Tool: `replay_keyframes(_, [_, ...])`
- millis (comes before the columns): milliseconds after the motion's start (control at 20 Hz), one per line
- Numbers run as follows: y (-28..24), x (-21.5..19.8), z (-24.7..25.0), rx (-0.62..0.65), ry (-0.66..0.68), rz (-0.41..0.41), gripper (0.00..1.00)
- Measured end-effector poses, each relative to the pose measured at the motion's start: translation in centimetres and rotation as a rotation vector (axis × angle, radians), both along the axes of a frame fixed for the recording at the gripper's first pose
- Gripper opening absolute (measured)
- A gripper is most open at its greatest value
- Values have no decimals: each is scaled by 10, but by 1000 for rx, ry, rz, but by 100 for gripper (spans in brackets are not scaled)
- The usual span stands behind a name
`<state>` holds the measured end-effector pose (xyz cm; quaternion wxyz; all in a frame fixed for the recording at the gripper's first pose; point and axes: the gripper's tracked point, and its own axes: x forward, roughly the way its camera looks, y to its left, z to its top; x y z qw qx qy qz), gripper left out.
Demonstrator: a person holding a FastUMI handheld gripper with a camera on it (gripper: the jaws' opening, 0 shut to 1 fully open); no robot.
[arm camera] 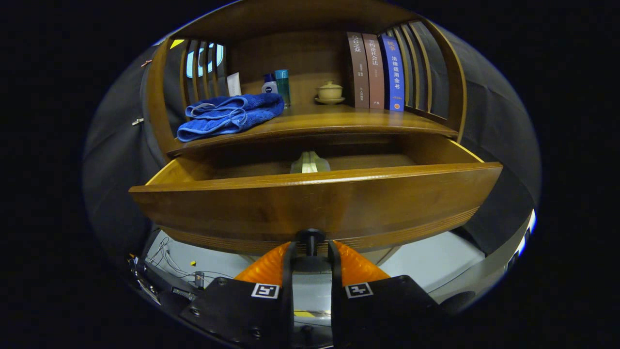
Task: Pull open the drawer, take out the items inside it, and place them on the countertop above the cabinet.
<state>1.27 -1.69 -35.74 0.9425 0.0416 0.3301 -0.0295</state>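
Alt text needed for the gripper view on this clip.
The gripper is closed on the knob of a pulled-open wooden drawer holding a pale item. Above, the countertop carries a blue towel, bottles, a lidded cup and books.

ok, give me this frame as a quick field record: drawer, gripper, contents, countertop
drawer: pulled open
hand-held gripper: fingers closed on the drawer knob
drawer contents: one pale item near the middle, kind unclear
countertop: blue towel, bottles, lidded cup on saucer, three upright books
task stage: drawer open, item not yet taken out
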Motion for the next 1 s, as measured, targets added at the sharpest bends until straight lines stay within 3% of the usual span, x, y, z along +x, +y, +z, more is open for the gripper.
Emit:
replay_keyframes(300, [3, -47, 3, 16, 32, -5, 34])
replay_keyframes(800, [0, -63, -6, 37, 68, -20, 35])
replay_keyframes(950, [-3, -65, 2, 55, 46, -37, 50])
replay_keyframes(1000, [-4, -68, 11, 51, 32, -44, 63])
